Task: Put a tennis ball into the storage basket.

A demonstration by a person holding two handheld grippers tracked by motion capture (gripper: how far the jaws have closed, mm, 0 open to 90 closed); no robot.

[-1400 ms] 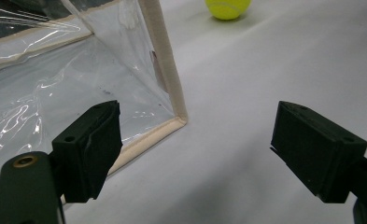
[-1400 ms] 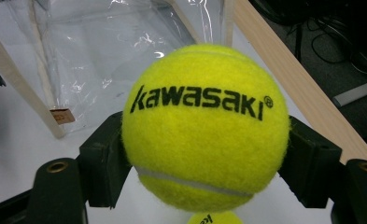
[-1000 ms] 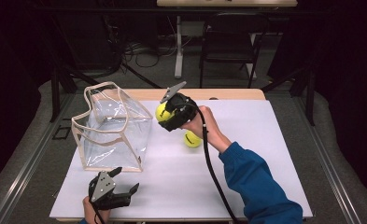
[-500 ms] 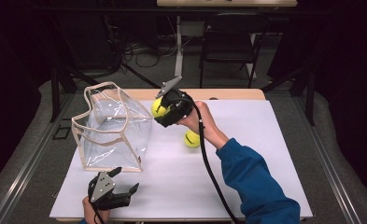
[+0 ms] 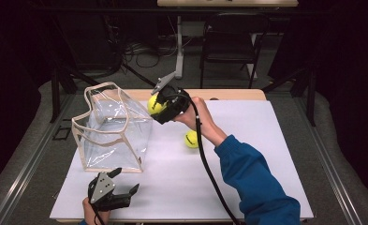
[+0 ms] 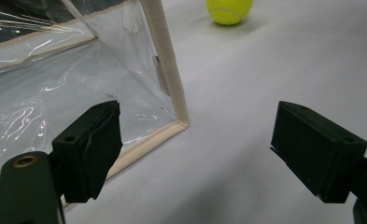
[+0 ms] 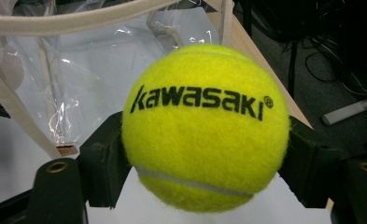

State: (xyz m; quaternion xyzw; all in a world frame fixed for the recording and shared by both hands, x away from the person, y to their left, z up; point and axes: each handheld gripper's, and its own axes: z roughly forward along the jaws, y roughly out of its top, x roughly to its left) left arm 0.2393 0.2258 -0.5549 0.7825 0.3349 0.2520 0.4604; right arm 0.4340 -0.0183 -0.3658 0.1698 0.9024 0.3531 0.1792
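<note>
High view: right gripper (image 5: 159, 104) fingers clamped on tennis ball (image 5: 154, 104) beside clear bag (image 5: 111, 129); left gripper (image 5: 118, 185) fingers spread, empty. Advisable: clear the rim before release.

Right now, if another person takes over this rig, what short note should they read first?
Right hand-held gripper: shut on a yellow tennis ball, raised beside the top edge of the clear bag.
Left hand-held gripper: open, holding nothing, low at the near table edge by the bag's corner.
Second tennis ball: lying on the white table, right of the bag.
Done: one ball picked up.
Left: probably drop it into the bag, then fetch the second ball. The bag looks empty so far.
</note>
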